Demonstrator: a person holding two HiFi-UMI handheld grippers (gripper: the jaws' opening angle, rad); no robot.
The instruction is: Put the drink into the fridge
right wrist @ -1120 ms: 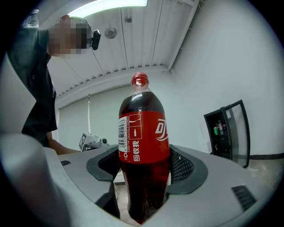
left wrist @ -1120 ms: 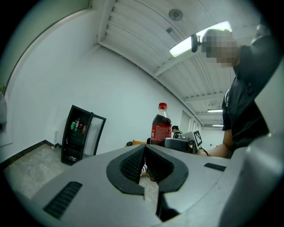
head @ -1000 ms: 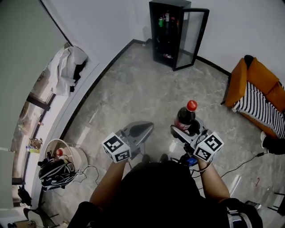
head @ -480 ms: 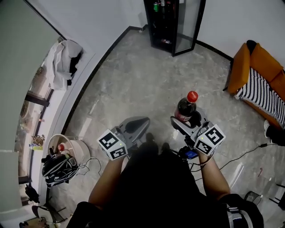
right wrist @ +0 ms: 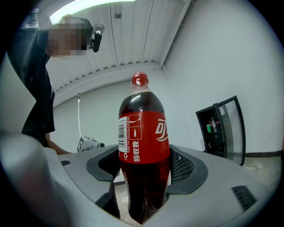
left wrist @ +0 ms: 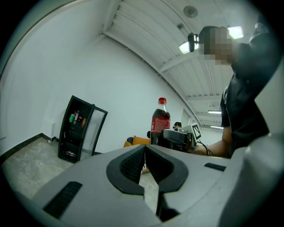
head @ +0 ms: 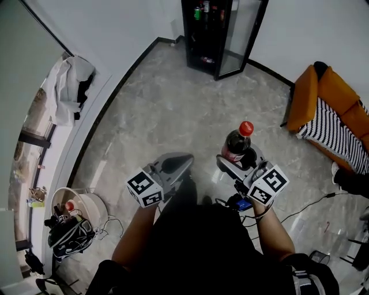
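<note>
Grey marbled floor (head: 167, 109) is bounded by white walls (head: 115, 29); orange sofa (head: 331, 95) is set right, window (head: 26, 161) left. Ceiling light (right wrist: 88, 5) is lit.

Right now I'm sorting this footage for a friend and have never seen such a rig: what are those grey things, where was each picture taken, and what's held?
No robot here: a person holds a two-jaw gripper in each hand. The head view comes from a camera on the person's head, looking down at the floor. The two gripper views come from cameras riding on each gripper, looking along its jaws. The left gripper is shut and empty. The right gripper is shut on an upright cola bottle with a red cap. Ahead stands a black fridge, glass door open, drinks inside.
</note>
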